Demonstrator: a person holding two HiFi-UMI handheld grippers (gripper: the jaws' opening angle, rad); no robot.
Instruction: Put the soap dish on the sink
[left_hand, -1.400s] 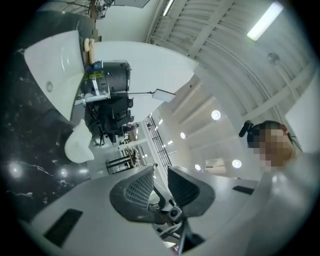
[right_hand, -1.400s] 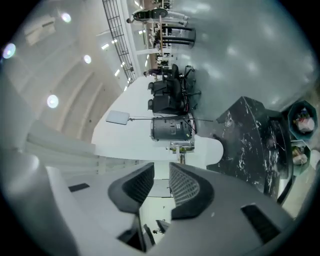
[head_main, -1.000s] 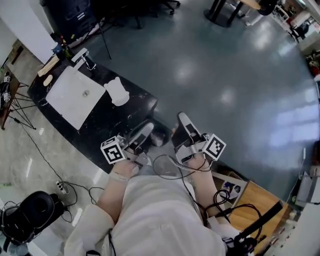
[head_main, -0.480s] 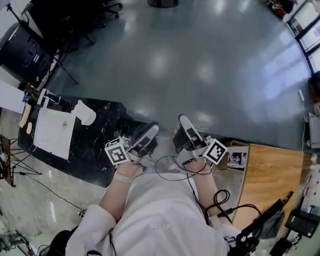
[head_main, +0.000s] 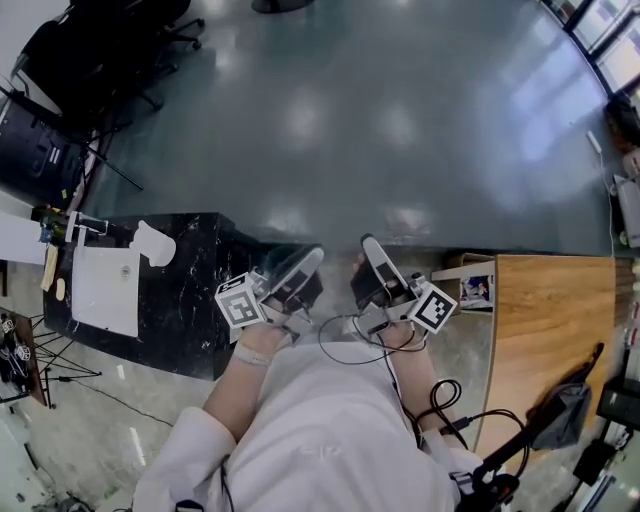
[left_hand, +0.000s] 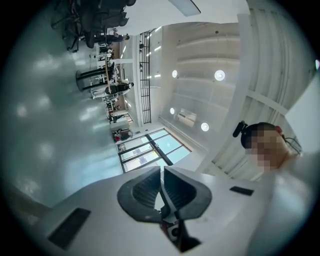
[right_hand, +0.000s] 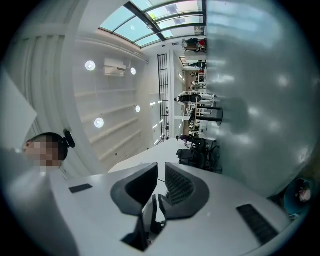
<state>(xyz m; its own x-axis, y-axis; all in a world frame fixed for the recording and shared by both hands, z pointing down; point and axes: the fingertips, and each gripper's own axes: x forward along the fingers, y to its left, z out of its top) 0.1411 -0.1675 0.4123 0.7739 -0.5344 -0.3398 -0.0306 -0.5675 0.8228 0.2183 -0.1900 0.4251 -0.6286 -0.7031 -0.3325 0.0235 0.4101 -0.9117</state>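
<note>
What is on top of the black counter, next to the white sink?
A white soap dish lies on the black counter, beside the white sink; a faucet stands at the sink's rim. A marker cube covers part of the counter's edge.

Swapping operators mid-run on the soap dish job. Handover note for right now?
Left gripper: jaws together, empty.
Right gripper: jaws have just been closing, narrow gap, nothing between them.
Both are held in front of the person's body, beside the end of the black counter.
A white thing, probably the soap dish, sits on the counter at the sink's corner.
Done: placing, it seems.
Left: confirm it.
</note>
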